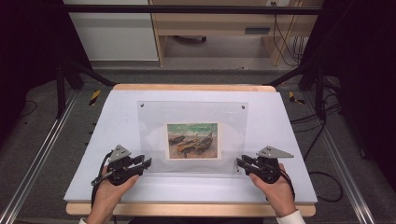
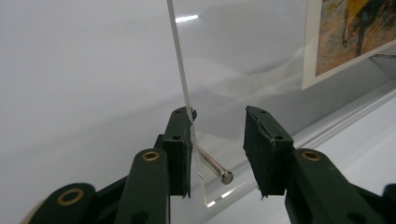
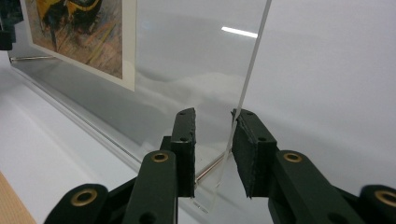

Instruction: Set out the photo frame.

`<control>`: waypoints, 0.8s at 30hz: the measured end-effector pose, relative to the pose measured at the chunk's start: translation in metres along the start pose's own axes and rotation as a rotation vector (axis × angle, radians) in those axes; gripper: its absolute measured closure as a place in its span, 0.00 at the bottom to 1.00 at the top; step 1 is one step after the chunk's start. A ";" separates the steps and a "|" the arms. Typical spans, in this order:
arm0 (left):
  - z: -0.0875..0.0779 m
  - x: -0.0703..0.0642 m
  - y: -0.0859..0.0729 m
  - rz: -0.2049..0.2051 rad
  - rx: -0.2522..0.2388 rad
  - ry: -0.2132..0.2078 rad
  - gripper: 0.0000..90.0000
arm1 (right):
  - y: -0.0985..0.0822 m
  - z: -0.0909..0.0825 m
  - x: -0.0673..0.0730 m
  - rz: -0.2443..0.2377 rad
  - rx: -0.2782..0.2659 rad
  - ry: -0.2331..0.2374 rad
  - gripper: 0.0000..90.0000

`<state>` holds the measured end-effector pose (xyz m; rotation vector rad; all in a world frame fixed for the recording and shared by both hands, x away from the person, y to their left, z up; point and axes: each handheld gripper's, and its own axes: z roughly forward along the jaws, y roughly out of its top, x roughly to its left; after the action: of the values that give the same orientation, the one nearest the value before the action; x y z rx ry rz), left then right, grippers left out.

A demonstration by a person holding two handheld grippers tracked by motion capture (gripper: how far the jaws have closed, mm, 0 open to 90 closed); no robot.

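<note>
A clear acrylic panel (image 1: 192, 112) lies on the white board (image 1: 116, 121), with a painted picture of boats (image 1: 193, 140) under its middle. My left gripper (image 1: 145, 162) is at the panel's near left corner. In the left gripper view the panel's thin edge (image 2: 180, 70) rests against one pad (image 2: 180, 140), a small metal pin (image 2: 212, 163) sits in the gap, and the other pad stands apart, so the left gripper (image 2: 218, 116) is open. My right gripper (image 1: 240, 162) straddles the near right corner. It too (image 3: 215, 114) is open, with the panel edge (image 3: 252, 65) against one pad only.
Two small screws (image 1: 142, 105) (image 1: 243, 107) mark the panel's far corners. The white board sits on a wooden table (image 1: 191, 87). Metal rails (image 1: 42, 149) run along both sides, and cables (image 1: 322, 140) lie on the floor at the right.
</note>
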<state>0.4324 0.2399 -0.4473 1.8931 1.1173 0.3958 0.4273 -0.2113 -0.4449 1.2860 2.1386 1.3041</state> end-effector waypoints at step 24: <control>-0.003 -0.002 -0.004 0.008 0.019 -0.006 0.69 | -0.006 -0.004 0.005 0.004 0.010 -0.011 0.79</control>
<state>0.4270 0.2402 -0.4491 1.9149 1.1134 0.3852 0.4190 -0.2099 -0.4470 1.2992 2.1387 1.2870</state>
